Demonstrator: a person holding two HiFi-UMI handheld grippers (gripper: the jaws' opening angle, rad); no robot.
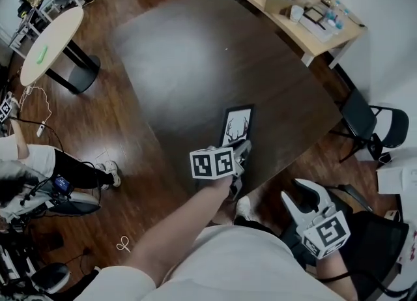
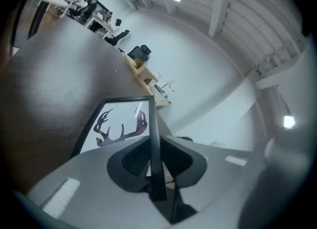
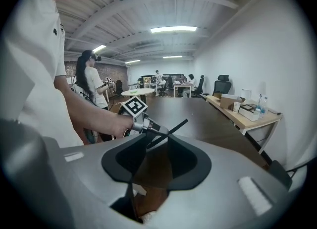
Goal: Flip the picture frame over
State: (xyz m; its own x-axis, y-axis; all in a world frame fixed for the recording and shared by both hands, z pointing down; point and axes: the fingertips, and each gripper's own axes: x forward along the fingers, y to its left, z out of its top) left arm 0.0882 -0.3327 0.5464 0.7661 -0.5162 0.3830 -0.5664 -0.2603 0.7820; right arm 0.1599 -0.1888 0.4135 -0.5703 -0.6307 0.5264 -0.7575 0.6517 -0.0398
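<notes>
- Your left gripper [image 1: 241, 153] is clamped on one edge of the picture frame [image 1: 237, 126]. The frame sits just below the centre of the head view, at the near rim of the dark table [image 1: 195, 58]. An edge grip likely gives you a hinge to turn it on.
- Your right gripper [image 1: 305, 197] hangs at lower right, jaws apart and empty, well apart from the frame, probably to stay out of the swing.
- The left gripper view shows the rim pinched between both pads [image 2: 134, 157] and the antler print.
- Only the right gripper view shows the frame edge-on, tilted off the table.
</notes>
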